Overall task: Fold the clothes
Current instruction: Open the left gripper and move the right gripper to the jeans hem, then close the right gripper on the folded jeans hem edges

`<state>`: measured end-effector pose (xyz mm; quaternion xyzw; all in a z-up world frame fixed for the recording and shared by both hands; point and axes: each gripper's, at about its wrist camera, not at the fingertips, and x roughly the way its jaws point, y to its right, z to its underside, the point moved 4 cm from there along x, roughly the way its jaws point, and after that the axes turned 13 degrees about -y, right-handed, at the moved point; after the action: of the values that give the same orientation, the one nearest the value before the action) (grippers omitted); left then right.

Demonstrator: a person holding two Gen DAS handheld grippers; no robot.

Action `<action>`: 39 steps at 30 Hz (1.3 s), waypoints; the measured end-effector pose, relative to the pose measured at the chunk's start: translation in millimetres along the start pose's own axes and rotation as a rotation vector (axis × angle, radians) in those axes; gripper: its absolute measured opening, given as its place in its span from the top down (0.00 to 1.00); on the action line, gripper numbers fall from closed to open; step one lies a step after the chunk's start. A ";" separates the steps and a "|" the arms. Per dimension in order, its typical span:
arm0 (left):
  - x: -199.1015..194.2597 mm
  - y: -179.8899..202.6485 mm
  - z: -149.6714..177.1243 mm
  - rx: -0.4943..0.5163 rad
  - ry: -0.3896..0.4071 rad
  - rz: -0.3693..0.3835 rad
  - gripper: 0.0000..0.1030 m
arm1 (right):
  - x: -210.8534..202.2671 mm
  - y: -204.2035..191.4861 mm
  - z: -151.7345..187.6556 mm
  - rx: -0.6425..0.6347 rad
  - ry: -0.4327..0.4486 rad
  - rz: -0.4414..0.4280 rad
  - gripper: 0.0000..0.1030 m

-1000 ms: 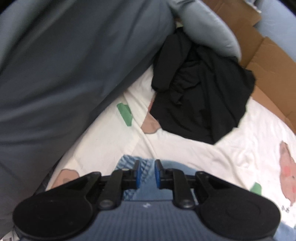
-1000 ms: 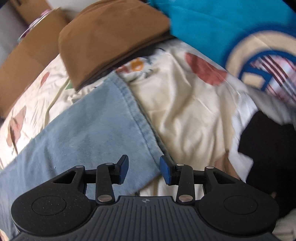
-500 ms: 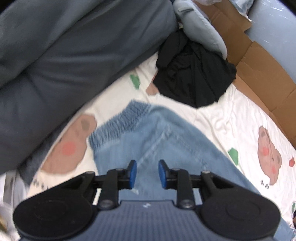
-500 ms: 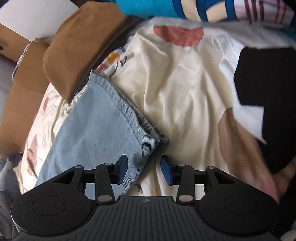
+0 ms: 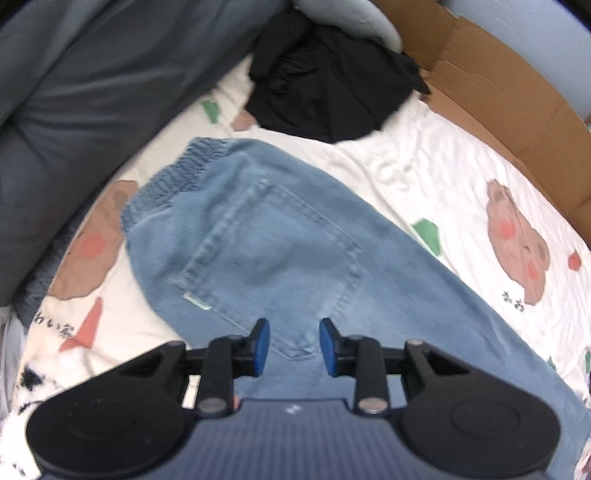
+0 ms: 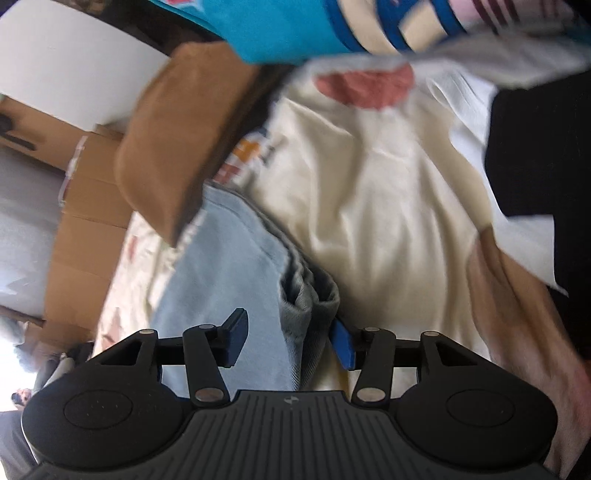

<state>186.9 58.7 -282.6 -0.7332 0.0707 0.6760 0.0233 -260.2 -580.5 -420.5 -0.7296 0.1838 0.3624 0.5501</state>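
Light blue jeans [image 5: 280,251] lie flat on the white bear-print sheet [image 5: 436,173], elastic waistband at the upper left and back pocket facing up. My left gripper [image 5: 294,347] hovers open over the lower edge of that pocket, holding nothing. In the right wrist view the jeans' leg [image 6: 229,266] runs down to its hem [image 6: 308,306], which bunches up between the fingers of my right gripper [image 6: 290,338]. The right jaws stand wide apart, with the hem close to the right finger.
A black garment [image 5: 332,85] lies past the waistband, a grey duvet [image 5: 92,92] at left and cardboard [image 5: 498,92] at right. By the hem are a cream shirt [image 6: 369,184], a folded brown garment [image 6: 184,140], a teal garment [image 6: 288,26] and black cloth [image 6: 535,147].
My left gripper opened off the waistband and drew back, so the whole seat of the jeans shows. My right gripper opened wider and moved onto the hem, which now sits between its fingers.
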 end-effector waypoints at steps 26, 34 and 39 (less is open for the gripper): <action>26.1 4.9 16.6 0.019 -0.066 -0.001 0.66 | 42.0 -3.6 -12.5 -0.063 -0.161 -0.120 0.47; 36.4 1.6 24.3 0.012 -0.086 0.010 0.65 | 61.6 -3.2 -15.8 -0.029 -0.189 -0.137 0.54; 42.8 -2.4 26.5 0.004 -0.100 0.012 0.65 | 55.0 -1.2 -23.7 -0.015 -0.186 -0.153 0.60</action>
<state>164.4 61.4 -327.6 -0.6981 0.0753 0.7116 0.0244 -214.8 -595.1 -456.7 -0.7086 0.0730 0.3871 0.5853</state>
